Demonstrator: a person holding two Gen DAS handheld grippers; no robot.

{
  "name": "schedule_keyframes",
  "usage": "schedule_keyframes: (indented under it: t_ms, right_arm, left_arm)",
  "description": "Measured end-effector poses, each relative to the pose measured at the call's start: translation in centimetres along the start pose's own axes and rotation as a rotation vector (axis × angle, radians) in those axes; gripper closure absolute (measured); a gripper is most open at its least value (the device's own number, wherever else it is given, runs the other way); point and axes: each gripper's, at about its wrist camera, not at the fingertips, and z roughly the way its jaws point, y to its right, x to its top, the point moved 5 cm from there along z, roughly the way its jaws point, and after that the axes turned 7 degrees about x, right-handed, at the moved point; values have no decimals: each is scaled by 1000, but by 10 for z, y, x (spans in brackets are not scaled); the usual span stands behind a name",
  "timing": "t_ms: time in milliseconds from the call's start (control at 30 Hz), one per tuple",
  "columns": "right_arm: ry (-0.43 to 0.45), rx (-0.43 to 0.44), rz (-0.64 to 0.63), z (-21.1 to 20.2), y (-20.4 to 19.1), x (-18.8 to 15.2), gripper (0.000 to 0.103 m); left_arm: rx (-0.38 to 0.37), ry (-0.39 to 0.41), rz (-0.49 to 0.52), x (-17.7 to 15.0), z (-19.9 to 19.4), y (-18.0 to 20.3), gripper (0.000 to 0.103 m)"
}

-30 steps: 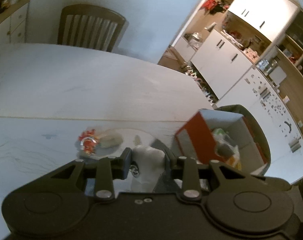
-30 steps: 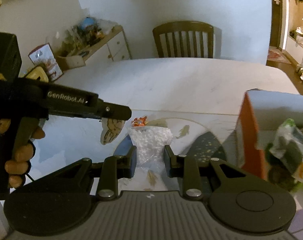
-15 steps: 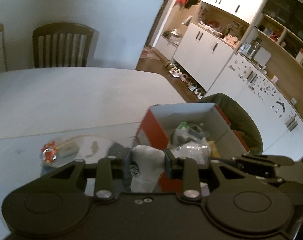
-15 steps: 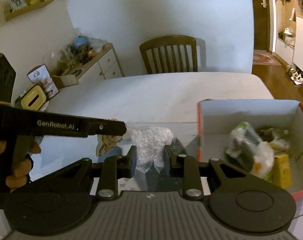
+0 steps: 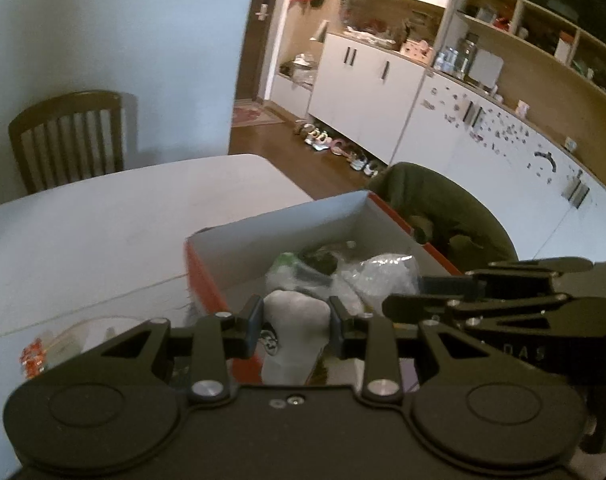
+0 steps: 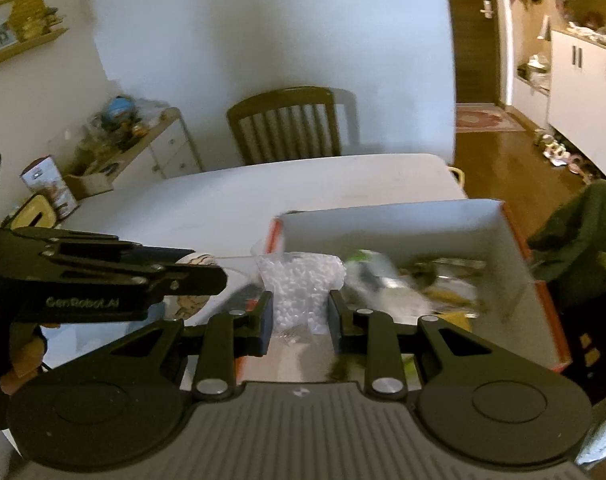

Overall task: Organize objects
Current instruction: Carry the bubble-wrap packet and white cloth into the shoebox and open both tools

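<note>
Left wrist view: the left gripper has its fingers clamped on a white sock, which hangs between them above the near wall of the box. The sock is soft and limp; it will sag and fold wherever it is not pinched, so a grip across its bunched middle, as here, seems soundest. A small round mark shows on its lower left, too blurred to read. The box, red outside and white inside, sits at the desk edge and already holds crumpled bags. The right gripper reaches in from the right, over the box. A small red-and-clear packet lies on the desk at left.

Right wrist view: the right gripper has its fingers pressed together on a clear bag of white pellets, held over the box's near left corner. The bag looks light, crinkly and slippery; its contents would shift, so a pinch on the gathered plastic should hold better than one on the bulging belly. The left gripper enters from the left, and its side reads "GenRobot.AI". Both items look about ready to be dropped into the box.
</note>
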Motion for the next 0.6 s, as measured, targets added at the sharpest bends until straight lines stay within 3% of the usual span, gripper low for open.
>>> schedule_keyframes:
  t_ms: [300,600]
  right_arm:
    - [-3,-68,29,-13,61,-9,76]
    - [-23,-106,50,-4,110,-7,76]
  left_arm:
    - [-26,-46,26,-2,36,42,71]
    - [-6,-151,15,-12,77,62,71]
